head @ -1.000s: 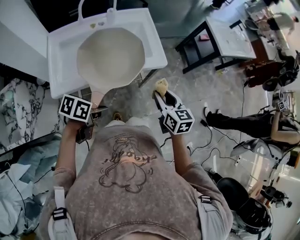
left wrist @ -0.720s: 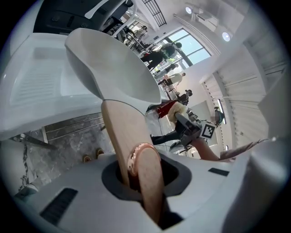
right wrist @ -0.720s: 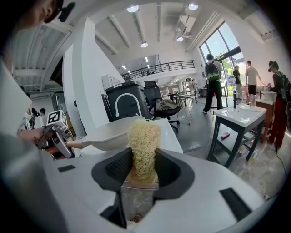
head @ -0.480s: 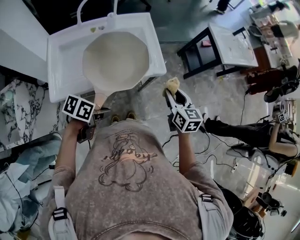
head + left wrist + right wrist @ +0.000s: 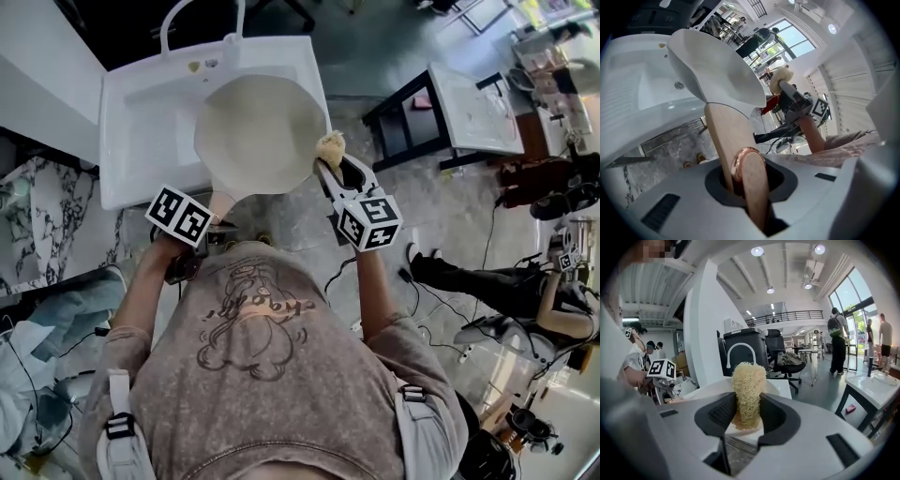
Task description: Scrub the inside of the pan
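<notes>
L gripper is clamping pan by handle over sink right edge; R gripper, pinching scrubber, is hovering at rim, next prob. dipping inside.

Cream pan over sink, scrubber beside

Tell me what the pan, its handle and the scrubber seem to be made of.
Pan: cream, smooth and matte inside, likely ceramic-coated or enamelled metal; unsure. Handle: pale tan, wood-like, with a copper-coloured ring at its end. Scrubber: yellowish tangle of coarse strands, probably plastic or plant fibre.
</notes>
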Available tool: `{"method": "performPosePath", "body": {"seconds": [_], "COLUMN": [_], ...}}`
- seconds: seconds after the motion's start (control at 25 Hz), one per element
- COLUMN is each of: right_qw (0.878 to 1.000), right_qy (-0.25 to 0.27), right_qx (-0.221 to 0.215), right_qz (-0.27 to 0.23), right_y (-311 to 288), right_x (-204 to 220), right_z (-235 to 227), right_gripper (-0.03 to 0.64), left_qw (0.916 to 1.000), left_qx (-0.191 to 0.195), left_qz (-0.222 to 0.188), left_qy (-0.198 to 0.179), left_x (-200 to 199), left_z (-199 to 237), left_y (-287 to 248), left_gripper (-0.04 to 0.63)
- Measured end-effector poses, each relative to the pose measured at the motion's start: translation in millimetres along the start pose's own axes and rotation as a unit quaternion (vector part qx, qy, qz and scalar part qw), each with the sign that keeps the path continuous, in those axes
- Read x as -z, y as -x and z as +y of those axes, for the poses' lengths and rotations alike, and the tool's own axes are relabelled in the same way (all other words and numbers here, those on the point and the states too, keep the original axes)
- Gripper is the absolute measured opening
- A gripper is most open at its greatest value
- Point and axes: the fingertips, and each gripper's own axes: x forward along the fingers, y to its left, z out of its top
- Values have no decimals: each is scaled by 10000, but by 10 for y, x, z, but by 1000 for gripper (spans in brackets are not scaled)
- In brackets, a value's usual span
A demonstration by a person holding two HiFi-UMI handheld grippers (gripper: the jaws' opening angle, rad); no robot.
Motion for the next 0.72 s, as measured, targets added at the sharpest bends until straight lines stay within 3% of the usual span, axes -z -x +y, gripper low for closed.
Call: {"method": "performPosePath", "body": {"seconds": [0.32, 0.72], "right_qw": [9928, 9709], "right_qy": [875, 1547], "right_qx": [-747, -1418], "right_qz": [343, 1150], "right_y": [-629, -1072], "right_x": [-118, 340], "right_z": [405, 768], "right_gripper": [160, 160], "left_qw": [9987, 9950], "left_qx": [135, 258], "left_qz": [432, 867], "left_qy": [-220, -425], "left_x": [-29, -9], "left_z": [-78, -153], "left_y": [-199, -422], "left_gripper": [61, 61]}}
